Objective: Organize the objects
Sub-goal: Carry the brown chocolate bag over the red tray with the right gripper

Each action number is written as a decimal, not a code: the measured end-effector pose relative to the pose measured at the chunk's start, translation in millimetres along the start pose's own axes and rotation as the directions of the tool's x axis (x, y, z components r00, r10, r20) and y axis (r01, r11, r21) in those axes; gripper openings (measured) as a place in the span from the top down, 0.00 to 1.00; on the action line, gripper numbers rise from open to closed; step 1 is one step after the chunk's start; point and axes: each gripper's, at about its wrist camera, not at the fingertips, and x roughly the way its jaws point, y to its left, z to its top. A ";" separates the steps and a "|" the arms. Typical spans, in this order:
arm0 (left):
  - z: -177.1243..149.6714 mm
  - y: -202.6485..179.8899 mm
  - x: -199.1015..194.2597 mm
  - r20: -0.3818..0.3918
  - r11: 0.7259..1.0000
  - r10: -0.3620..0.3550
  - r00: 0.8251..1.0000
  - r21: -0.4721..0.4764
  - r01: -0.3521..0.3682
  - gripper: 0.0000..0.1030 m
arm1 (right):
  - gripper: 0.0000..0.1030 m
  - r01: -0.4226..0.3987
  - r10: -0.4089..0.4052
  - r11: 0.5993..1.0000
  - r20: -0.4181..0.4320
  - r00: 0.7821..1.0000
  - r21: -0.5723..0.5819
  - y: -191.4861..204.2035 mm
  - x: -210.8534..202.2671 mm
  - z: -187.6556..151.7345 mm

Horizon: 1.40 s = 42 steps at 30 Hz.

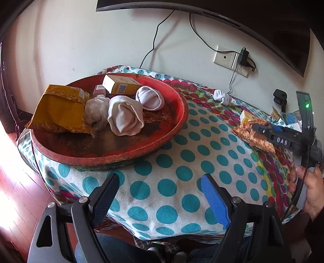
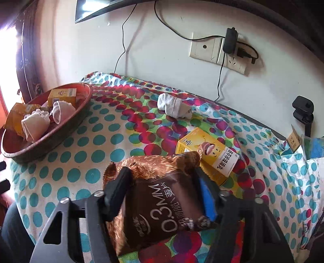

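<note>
A round red basin (image 1: 174, 129) sits at the table's left and holds a yellow packet (image 1: 58, 107), a yellow box (image 1: 121, 84), a clear plastic bag (image 1: 95, 109) and two rolled white socks (image 1: 125, 115); it also shows in the right wrist view (image 2: 66, 129). My left gripper (image 1: 160, 194) is open and empty above the table's front edge. My right gripper (image 2: 162, 184) has its jaws around a brown snack bag (image 2: 162, 204), pressing both sides. In the left wrist view this gripper (image 1: 263, 129) is over the same bag (image 1: 253, 133). A yellow box (image 2: 206, 153) lies just behind it. A loose sock (image 2: 174, 107) lies near the wall.
The table carries a dotted cloth (image 1: 182, 172). Small boxes and papers (image 2: 299, 145) crowd the right edge beside a black clamp (image 2: 303, 111). A wall socket with charger (image 2: 228, 46) and a monitor (image 1: 222, 12) are behind. Wooden floor (image 1: 12, 192) lies at left.
</note>
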 end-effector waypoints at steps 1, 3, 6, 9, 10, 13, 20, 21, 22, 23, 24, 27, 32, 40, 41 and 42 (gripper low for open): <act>-1.2 -1.2 0.3 0.001 1.000 0.002 1.000 0.006 -0.002 0.17 | 0.85 -0.004 0.004 0.999 0.012 1.000 0.036 -5.6 -5.2 3.0; -1.9 -2.2 1.2 -0.002 1.000 -0.002 1.000 0.013 0.002 0.17 | 0.84 -0.019 0.020 0.999 -0.028 0.999 0.044 -8.5 -0.6 6.5; -0.8 -1.1 -2.5 0.006 1.000 -0.016 1.000 0.001 0.016 0.17 | 0.56 -0.020 0.022 0.999 -0.051 0.998 0.050 -13.8 -1.2 4.4; 0.4 -2.4 -6.5 0.022 1.000 -0.017 1.000 0.005 0.017 0.17 | 0.00 -0.074 0.079 0.991 -0.045 0.996 0.115 -26.5 -10.8 -4.8; 0.4 -2.8 -6.6 0.023 1.000 -0.023 0.999 0.004 0.023 0.17 | 0.00 -0.064 0.071 0.991 -0.052 0.996 0.119 -28.2 -12.6 -7.8; -1.3 -5.1 -2.8 0.009 1.000 -0.025 1.000 0.008 0.025 0.17 | 0.00 -0.084 0.113 0.976 -0.138 0.984 0.199 -36.3 2.2 -17.9; -3.6 -10.3 -3.1 0.007 0.999 -0.037 0.999 0.016 0.037 0.17 | 0.34 -0.246 0.282 0.927 -0.094 0.955 0.282 -39.8 37.7 -20.3; -3.3 -10.0 -2.7 0.004 0.999 -0.037 0.999 0.017 0.037 0.17 | 0.48 -0.255 0.284 0.924 -0.066 0.957 0.285 -38.5 34.5 -18.9; -3.3 -9.6 -2.9 0.007 0.999 -0.034 0.999 0.017 0.034 0.17 | 0.50 -0.208 0.230 0.945 -0.060 0.971 0.253 -33.2 30.6 -16.6; -3.0 -9.0 -2.9 0.012 0.999 -0.032 0.999 0.017 0.032 0.17 | 0.52 -0.182 0.198 0.960 -0.055 0.979 0.213 -26.8 27.4 -14.9; -2.6 -8.5 -2.3 0.012 0.999 -0.030 0.999 0.017 0.029 0.17 | 0.54 -0.181 0.194 0.965 -0.051 0.980 0.190 -21.8 24.8 -14.1; -4.0 -6.6 -0.1 0.005 1.000 -0.023 1.000 0.012 0.023 0.17 | 0.55 -0.156 0.161 0.974 -0.015 0.987 0.161 -12.0 11.5 -7.4; -4.9 -8.0 -2.8 0.013 0.999 0.024 1.000 0.028 -0.025 0.17 | 0.55 -0.166 0.165 0.976 0.019 0.986 0.141 6.2 0.9 19.2; -2.4 -5.0 -14.1 0.062 0.995 0.080 0.995 0.050 -0.084 0.17 | 0.55 -0.240 0.239 0.970 0.034 0.970 0.024 80.6 0.9 69.4; -1.9 -3.7 -14.9 0.067 0.994 0.091 0.994 0.049 -0.094 0.17 | 0.55 -0.251 0.251 0.968 0.033 0.968 0.011 90.7 2.3 74.1; -1.6 -1.8 -15.7 0.070 0.994 0.096 0.993 0.048 -0.100 0.17 | 0.55 -0.261 0.261 0.965 0.029 0.965 -0.004 101.5 3.9 78.6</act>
